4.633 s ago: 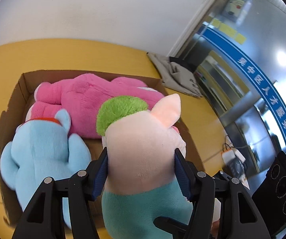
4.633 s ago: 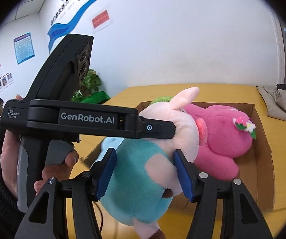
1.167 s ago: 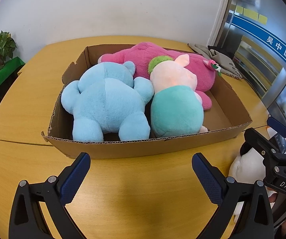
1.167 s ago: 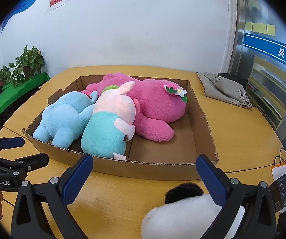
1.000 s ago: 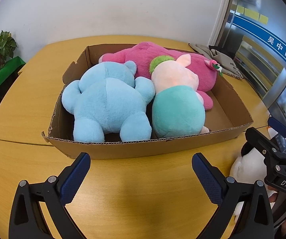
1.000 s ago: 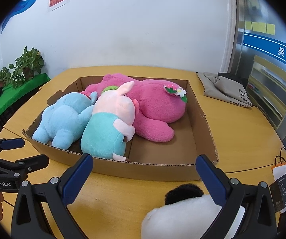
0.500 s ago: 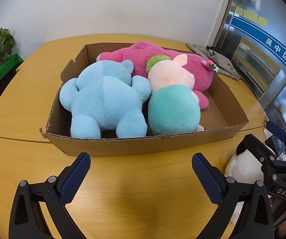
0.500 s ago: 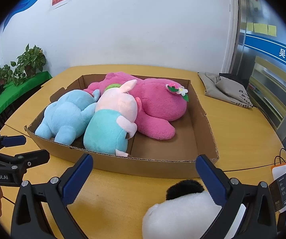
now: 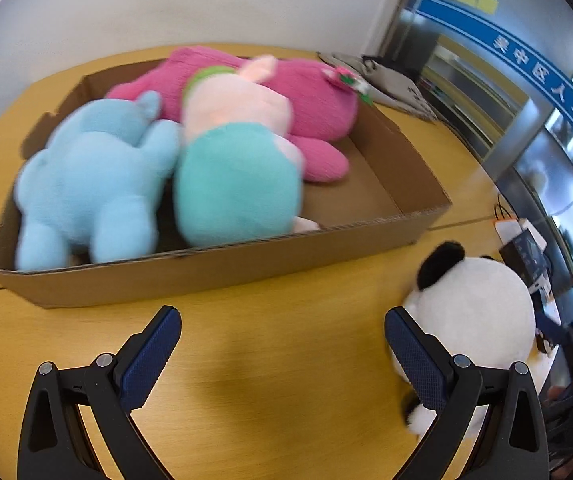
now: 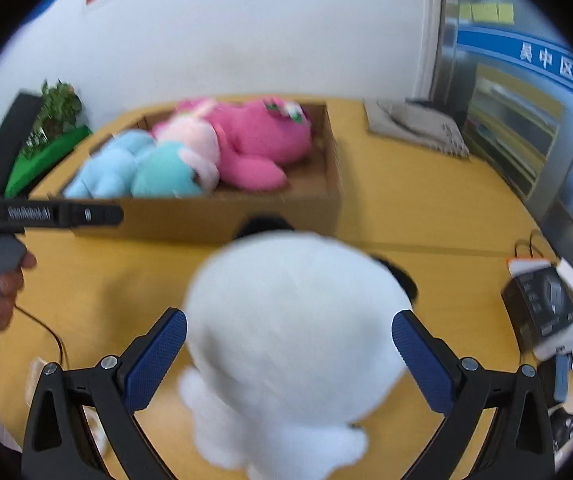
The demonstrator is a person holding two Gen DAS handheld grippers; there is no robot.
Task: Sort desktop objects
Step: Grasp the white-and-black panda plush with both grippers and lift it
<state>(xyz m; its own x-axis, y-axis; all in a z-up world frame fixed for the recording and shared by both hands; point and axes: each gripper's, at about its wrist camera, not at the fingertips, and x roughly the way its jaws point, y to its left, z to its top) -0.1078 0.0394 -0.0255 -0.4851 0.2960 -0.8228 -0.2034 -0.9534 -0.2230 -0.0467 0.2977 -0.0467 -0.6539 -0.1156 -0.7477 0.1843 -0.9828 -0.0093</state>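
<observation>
The panda plush sits on the tabletop just outside the cardboard box, between the spread pads of your right hand-held gripper, which has not clamped it. Your left hand-held gripper hangs released over bare tabletop beside the panda. Blue, teal-and-pink and magenta plushes fill the box.

A rounded wooden table carries an open cardboard box across its middle. A white panda plush sits on the bare top just beside the box's near wall, toward the near edge. A grey folded cloth lies toward the far right edge, and a small black-and-white carton sits at the right edge.
</observation>
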